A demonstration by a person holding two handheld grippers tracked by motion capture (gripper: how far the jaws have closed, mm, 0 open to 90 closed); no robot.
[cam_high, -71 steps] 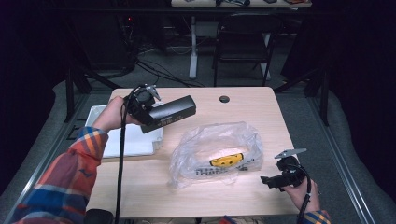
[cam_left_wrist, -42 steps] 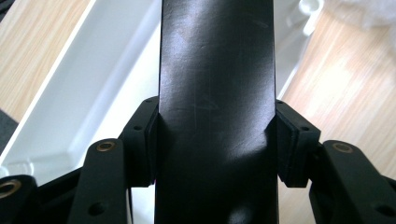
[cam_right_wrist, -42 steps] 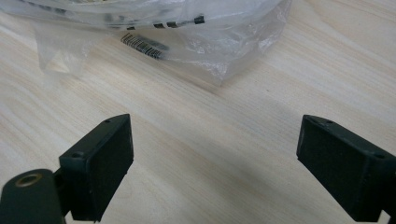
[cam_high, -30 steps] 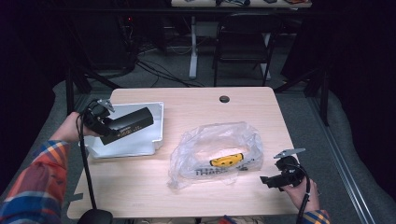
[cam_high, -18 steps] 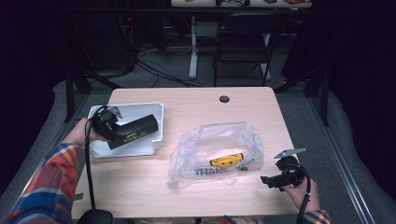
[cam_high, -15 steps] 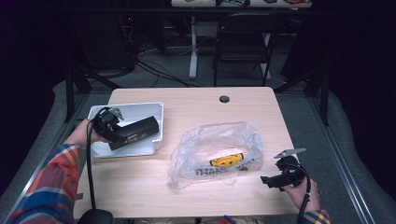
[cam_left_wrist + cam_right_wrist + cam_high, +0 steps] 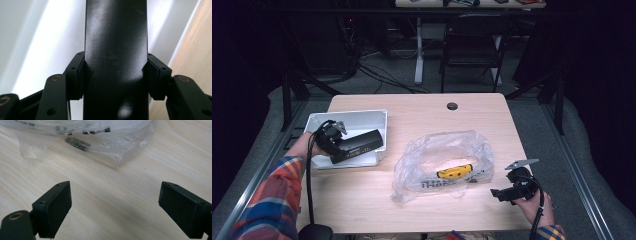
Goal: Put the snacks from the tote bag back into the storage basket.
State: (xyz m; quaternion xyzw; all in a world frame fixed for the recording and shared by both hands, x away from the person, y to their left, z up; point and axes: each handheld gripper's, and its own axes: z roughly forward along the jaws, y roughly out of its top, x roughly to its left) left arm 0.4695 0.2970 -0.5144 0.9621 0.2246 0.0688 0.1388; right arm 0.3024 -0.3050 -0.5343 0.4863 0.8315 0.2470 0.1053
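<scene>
My left gripper [image 7: 343, 149] is shut on a long black box [image 7: 362, 143], held low over the white tray [image 7: 357, 119] at the table's left. In the left gripper view the black box [image 7: 115, 50] runs up between both pads, which press on its sides, with the white tray [image 7: 37, 37] beneath. A crumpled clear plastic bag [image 7: 444, 162] with a yellow mark and dark lettering lies at the table's middle. My right gripper [image 7: 497, 194] rests open near the front right edge, just right of the bag. In the right gripper view the jaws stand wide over bare wood, the bag [image 7: 100, 135] ahead.
A light wooden table [image 7: 422, 110] with a small black cable hole [image 7: 452, 106] near its far edge. Beyond it stand a dark chair [image 7: 472, 45] and desk legs with cables on the floor. The tray overhangs the table's left edge.
My left hand has carried the black box from above the table down and leftward, so it now sits low over the white tray. The right gripper and the bag have stayed still.
</scene>
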